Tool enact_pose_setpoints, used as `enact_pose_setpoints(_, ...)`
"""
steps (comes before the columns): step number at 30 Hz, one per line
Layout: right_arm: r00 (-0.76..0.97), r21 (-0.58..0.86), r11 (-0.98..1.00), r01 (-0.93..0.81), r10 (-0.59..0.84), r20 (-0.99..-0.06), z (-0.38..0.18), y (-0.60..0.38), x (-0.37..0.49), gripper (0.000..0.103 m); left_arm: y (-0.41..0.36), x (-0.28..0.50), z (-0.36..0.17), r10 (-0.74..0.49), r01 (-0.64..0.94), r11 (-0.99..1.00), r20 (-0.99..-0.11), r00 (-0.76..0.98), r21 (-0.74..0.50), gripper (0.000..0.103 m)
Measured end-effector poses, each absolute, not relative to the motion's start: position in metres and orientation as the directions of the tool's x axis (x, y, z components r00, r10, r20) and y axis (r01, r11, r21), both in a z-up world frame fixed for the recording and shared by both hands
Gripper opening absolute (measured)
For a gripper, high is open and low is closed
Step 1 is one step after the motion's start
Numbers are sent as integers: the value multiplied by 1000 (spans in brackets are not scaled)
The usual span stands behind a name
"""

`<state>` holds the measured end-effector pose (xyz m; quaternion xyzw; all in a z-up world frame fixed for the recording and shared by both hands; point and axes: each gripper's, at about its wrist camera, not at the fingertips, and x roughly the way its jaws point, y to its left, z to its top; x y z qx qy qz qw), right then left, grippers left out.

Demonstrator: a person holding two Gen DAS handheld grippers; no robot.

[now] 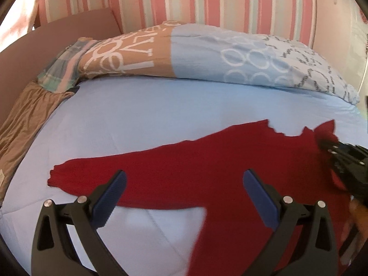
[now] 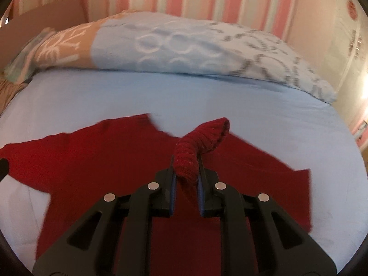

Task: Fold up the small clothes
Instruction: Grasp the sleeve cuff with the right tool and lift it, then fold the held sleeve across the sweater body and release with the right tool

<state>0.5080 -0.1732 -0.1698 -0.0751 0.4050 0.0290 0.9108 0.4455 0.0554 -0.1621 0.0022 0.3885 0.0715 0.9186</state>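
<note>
A small red knit sweater point(image 1: 207, 168) lies spread on the light blue bed sheet point(image 1: 138, 115), its left sleeve stretched out to the left. My left gripper point(image 1: 184, 184) is open and empty, just above that sleeve and the sweater body. In the right wrist view the sweater point(image 2: 103, 156) lies flat under my right gripper point(image 2: 186, 170), which is shut on the sweater's right sleeve cuff point(image 2: 202, 138) and holds it lifted over the body. The right gripper also shows at the right edge of the left wrist view point(image 1: 340, 151).
A patterned blue, tan and white pillow point(image 1: 207, 53) lies across the far side of the bed, also in the right wrist view point(image 2: 195, 48). A pink striped wall point(image 1: 184, 0) stands behind it. A brown blanket point(image 1: 27, 119) hangs at the bed's left edge.
</note>
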Motion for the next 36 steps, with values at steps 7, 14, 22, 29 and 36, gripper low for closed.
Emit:
enact_pose_setpoints(7, 635, -117, 973, -201, 39, -771, -203, -98, 531, 15, 91, 446, -173, 156, -168, 984, -722, 674, 55, 101)
enact_pose_setpoints(14, 601, -126, 954, -273, 67, -796, -224, -55, 530, 16, 106, 443, -178, 165, -188, 981, -727, 667, 50, 101)
enact_pose_setpoints(22, 566, -145, 910, -388, 111, -817, -239, -41, 514, 69, 107, 439, -175, 176, -201, 978, -729, 662, 53, 101)
enact_pose_setpoints(29, 649, -13, 954, -299, 193, -736, -181, -110, 484, 81, 104, 427, -157, 193, -208, 976, -722, 665, 69, 101)
enact_pose_setpoints(36, 645, -11, 980, -200, 123, -754, -166, -168, 465, 81, 95, 405, -136, 195, -211, 975, -717, 669, 69, 101)
